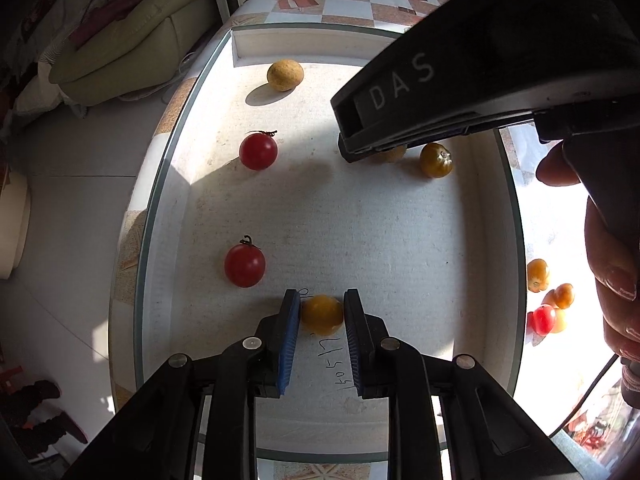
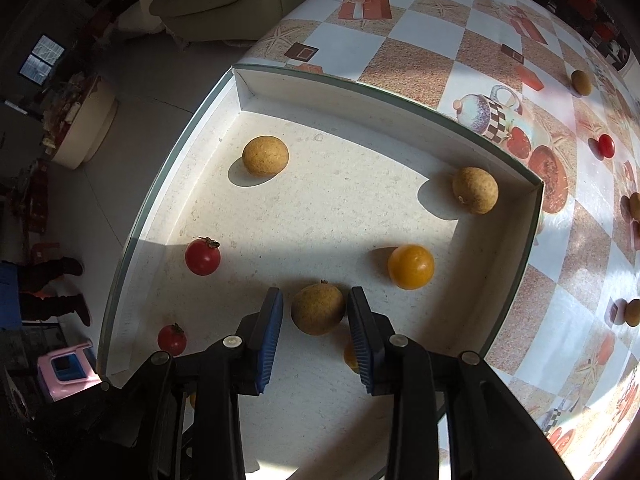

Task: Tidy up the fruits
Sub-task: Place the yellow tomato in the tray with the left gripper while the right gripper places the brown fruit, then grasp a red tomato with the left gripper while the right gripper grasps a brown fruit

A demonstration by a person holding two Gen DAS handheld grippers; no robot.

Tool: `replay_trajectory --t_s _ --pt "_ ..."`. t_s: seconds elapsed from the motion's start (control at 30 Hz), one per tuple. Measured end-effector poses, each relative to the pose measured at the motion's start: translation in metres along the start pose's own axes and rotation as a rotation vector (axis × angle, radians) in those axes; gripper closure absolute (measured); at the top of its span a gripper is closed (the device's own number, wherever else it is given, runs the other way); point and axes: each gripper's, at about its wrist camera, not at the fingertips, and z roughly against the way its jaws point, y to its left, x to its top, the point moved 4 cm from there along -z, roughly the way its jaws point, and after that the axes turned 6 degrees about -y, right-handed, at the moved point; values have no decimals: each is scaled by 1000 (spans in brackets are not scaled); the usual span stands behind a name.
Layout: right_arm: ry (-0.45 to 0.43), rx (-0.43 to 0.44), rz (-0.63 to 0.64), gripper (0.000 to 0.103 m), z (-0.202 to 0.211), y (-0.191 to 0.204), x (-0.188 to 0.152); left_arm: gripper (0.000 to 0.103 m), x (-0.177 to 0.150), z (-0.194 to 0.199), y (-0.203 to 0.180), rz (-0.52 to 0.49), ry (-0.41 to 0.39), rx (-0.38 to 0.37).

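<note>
A shallow white box [image 1: 240,46] [image 2: 244,92] sits on the table and holds several fruits. In the left wrist view my left gripper [image 1: 322,310] is shut on a yellow cherry tomato [image 1: 322,312] just above the box floor. Two red cherry tomatoes [image 1: 258,151] [image 1: 245,265] lie to its left, a tan longan [image 1: 285,75] at the far end. In the right wrist view my right gripper [image 2: 316,306] stands open around a tan longan [image 2: 318,309], pads not touching it. A yellow tomato [image 2: 411,266], two more longans [image 2: 265,156] [image 2: 475,190] and red tomatoes [image 2: 203,257] lie around.
The right hand-held gripper body [image 1: 480,72] hangs over the box's right half, above a dark yellow tomato [image 1: 436,160]. More fruits lie on the checkered tablecloth right of the box [image 1: 548,300] [image 2: 606,146]. A sofa [image 1: 132,36] and floor lie to the left.
</note>
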Motion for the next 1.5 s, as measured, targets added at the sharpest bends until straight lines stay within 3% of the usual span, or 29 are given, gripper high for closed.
replay_trajectory --t_s 0.03,0.07,0.17,0.3,0.53,0.73,0.9,1.13,1.33,1.5 --pt "-3 -7 0 43 -2 3 -1 37 0 2 -1 2 -6 16" --pt "-7 -4 -2 40 -1 3 -1 21 0 6 0 3 -34 37" --pt "-18 36 -25 38 4 2 1 21 2 12 -2 -11 -52 39" --pt "-59 77 -58 24 21 -1 6 21 1 11 -3 -31 -29 40" --pt "-152 95 -158 23 66 -33 5 21 14 22 -14 -80 -39 33" --pt "-194 8 -299 23 106 -106 -27 21 35 40 -49 -158 -91 -2" --pt "-177 -95 -436 23 124 -176 -68 21 43 55 -90 -251 -121 -71" --pt "-140 -190 -534 23 130 -231 -114 21 37 52 -154 -364 -95 -168" --pt "-157 -230 -532 23 132 -258 -109 21 47 44 -184 -371 -72 -191" --pt "-194 -243 -510 23 127 -273 -87 21 104 39 -183 -311 -136 -159"
